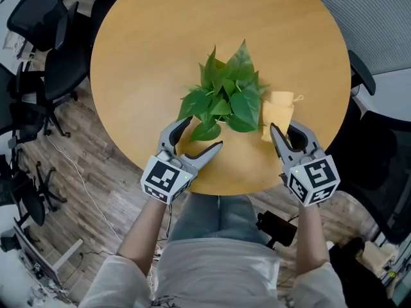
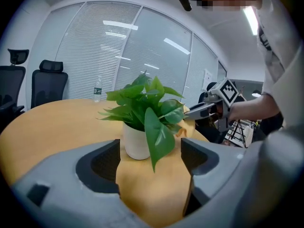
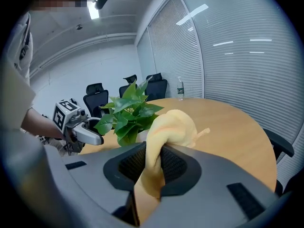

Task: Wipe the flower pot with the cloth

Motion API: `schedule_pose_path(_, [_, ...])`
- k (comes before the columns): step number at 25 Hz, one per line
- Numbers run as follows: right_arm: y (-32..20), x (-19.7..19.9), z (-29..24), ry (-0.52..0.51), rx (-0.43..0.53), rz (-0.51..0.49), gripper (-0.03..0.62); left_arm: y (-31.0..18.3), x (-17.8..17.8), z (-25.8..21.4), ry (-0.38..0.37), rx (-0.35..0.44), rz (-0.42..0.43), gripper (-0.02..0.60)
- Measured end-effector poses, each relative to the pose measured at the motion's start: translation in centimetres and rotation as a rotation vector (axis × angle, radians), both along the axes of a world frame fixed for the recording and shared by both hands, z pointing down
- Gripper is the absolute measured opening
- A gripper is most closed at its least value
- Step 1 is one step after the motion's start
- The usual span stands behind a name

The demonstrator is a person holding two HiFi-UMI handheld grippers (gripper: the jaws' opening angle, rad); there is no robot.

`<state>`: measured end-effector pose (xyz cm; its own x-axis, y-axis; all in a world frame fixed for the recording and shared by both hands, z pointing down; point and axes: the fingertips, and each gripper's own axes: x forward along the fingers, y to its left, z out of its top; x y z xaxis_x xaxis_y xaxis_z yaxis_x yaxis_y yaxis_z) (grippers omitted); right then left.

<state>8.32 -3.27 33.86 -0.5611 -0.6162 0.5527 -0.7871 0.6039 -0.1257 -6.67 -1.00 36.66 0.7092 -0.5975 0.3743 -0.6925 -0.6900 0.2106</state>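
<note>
On the round desk [image 1: 138, 56], a little toward my edge of it, stands the flower pot [image 2: 136, 145]. It is a small white pot, upright, under a bushy green plant [image 1: 225, 95] that hides it wholly from the head view. Only my left gripper view shows its wall, ahead of my left jaws and not yet between them. One long leaf [image 2: 159, 137] hangs down in front of it.

My left gripper [image 1: 201, 135] stands wide and holds nothing, its tips just under the nearest foliage. My right gripper [image 1: 283, 132] is clamped on the yellow cloth [image 3: 167, 125], which bunches up out of the jaws in a soft lump. It sits just beside the plant on the right, apart from the pot.

I judge the step in hand to be the approach: steady the pot with the left, then bring the cloth to its wall. To do that well I should come in low with the left jaws, beneath the foliage, and close on the pot's wall, not on stems or that hanging leaf. The pot looks light and may slide or tip on the smooth desk, so the grip should be firm before the cloth presses. The cloth's lump, not the jaw tips, should meet the white wall from the right and rub round it. Black office chairs [image 1: 45, 24] stand round the desk, well apart from all this.
</note>
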Motion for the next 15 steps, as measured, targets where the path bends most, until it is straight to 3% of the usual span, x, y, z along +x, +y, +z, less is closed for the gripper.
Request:
schedule_pose_path(9, [-4.3, -1.2, 2.9, 0.050, 0.022, -0.062, 0.072, -3.3, 0.7, 1.9, -0.033, 0.097, 0.072, 0.408])
schedule_pose_path(15, [-6.8, -2.6, 4.1, 0.092, 0.043, -0.134, 0.072, -4.3, 1.1, 1.8, -0.023, 0.103, 0.109, 0.408])
